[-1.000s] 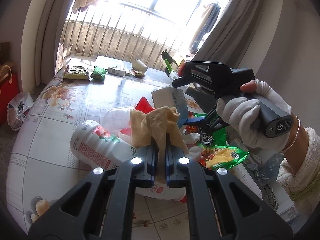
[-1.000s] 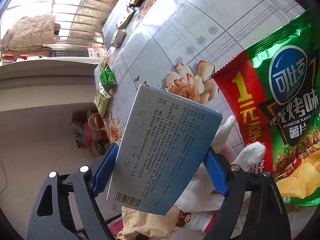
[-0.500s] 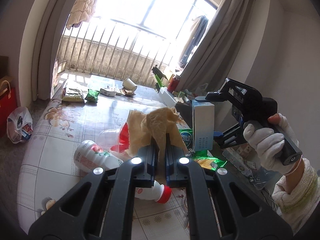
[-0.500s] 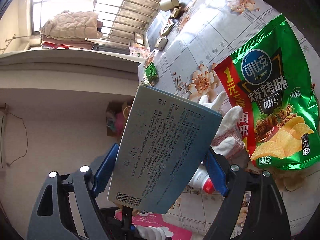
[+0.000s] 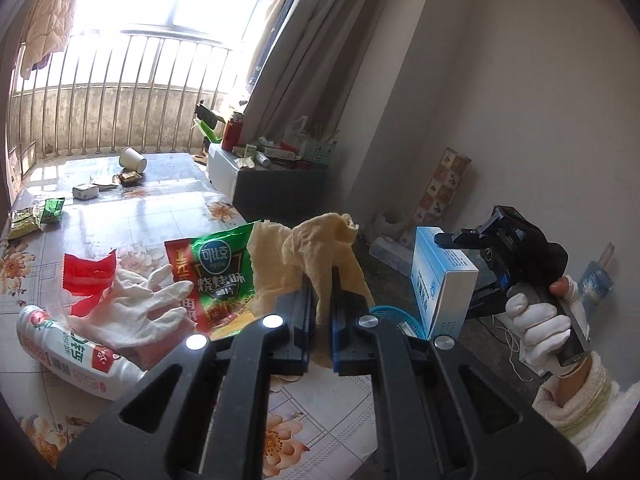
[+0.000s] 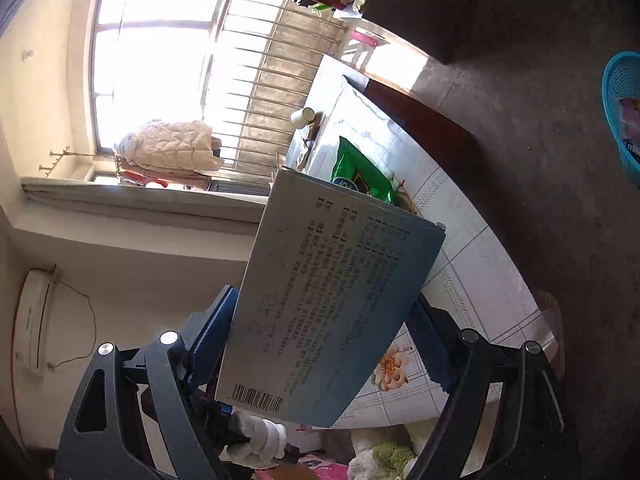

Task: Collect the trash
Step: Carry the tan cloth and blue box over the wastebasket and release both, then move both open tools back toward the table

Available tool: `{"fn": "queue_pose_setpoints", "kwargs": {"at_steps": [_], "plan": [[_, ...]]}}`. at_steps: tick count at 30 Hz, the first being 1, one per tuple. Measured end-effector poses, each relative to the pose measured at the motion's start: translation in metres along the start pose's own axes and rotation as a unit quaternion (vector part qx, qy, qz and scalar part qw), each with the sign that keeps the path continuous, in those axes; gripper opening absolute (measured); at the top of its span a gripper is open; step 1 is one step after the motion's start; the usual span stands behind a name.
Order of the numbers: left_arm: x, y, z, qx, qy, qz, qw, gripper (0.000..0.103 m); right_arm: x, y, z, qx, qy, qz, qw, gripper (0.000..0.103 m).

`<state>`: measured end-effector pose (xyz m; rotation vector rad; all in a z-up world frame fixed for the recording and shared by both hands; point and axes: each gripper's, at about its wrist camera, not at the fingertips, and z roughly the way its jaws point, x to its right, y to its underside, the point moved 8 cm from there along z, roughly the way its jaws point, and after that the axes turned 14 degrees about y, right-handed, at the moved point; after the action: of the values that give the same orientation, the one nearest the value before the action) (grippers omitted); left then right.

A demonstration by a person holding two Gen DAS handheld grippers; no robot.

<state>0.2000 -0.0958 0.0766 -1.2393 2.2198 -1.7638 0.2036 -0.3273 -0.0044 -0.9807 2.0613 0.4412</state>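
Note:
My left gripper (image 5: 320, 320) is shut on a crumpled tan paper napkin (image 5: 312, 252), held above the table's near right corner. My right gripper (image 6: 320, 344) is shut on a light blue carton box (image 6: 332, 300); the box also shows in the left wrist view (image 5: 440, 280), held off the table's right side. A blue mesh basket (image 5: 394, 316) sits on the floor below, partly hidden by my left fingers; its rim shows in the right wrist view (image 6: 620, 112). On the table lie a green chip bag (image 5: 220, 268), a white glove (image 5: 136, 304), a red wrapper (image 5: 88, 276) and a white bottle (image 5: 68, 356).
Far down the floral table (image 5: 160, 208) lie a paper cup (image 5: 133, 159), a small box (image 5: 85, 191) and green packets (image 5: 36, 216). A dark cabinet (image 5: 280, 188) with clutter stands right of the table. The floor beside the table is dark.
Both grippers have swung right, away from the table, with their loads. The blue basket has come into view on the floor. The box has moved out past the table's edge.

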Motion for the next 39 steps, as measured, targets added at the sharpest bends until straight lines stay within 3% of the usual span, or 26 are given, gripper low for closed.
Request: {"fn": "queue_pose_setpoints", "kwargs": {"at_steps": [4, 9, 16, 21, 28, 30, 31, 35, 39], "plan": [[0.048, 0.003, 0.076, -0.06, 0.053, 0.026, 0.9964, 0.006, 0.086, -0.016, -0.067, 0.071, 0.004, 0.077, 0.994, 0.08], [0.099, 0.024, 0.185, -0.152, 0.108, 0.028, 0.9821, 0.006, 0.186, -0.019, -0.111, 0.12, 0.004, 0.169, 0.978, 0.08], [0.133, 0.071, 0.327, -0.269, 0.121, 0.026, 0.955, 0.006, 0.291, -0.036, -0.097, 0.124, 0.013, 0.263, 0.957, 0.08], [0.138, 0.101, 0.403, -0.321, 0.117, 0.022, 0.9397, 0.006, 0.345, -0.065, -0.069, 0.114, 0.027, 0.294, 0.948, 0.08], [0.139, 0.117, 0.489, -0.354, 0.098, 0.035, 0.9294, 0.006, 0.409, -0.137, -0.035, 0.119, 0.087, 0.307, 0.94, 0.081], [0.139, 0.121, 0.508, -0.359, 0.09, 0.034, 0.9284, 0.006, 0.429, -0.158, -0.026, 0.121, 0.135, 0.276, 0.944, 0.084], [0.138, 0.123, 0.515, -0.362, 0.086, 0.032, 0.9277, 0.006, 0.443, -0.163, -0.022, 0.123, 0.165, 0.276, 0.939, 0.085], [0.136, 0.136, 0.524, -0.374, 0.083, 0.024, 0.9234, 0.006, 0.492, -0.161, -0.007, 0.106, 0.212, 0.304, 0.923, 0.085], [0.135, 0.149, 0.53, -0.385, 0.084, 0.026, 0.9185, 0.006, 0.507, -0.146, -0.016, 0.126, 0.211, 0.316, 0.917, 0.085]]}}
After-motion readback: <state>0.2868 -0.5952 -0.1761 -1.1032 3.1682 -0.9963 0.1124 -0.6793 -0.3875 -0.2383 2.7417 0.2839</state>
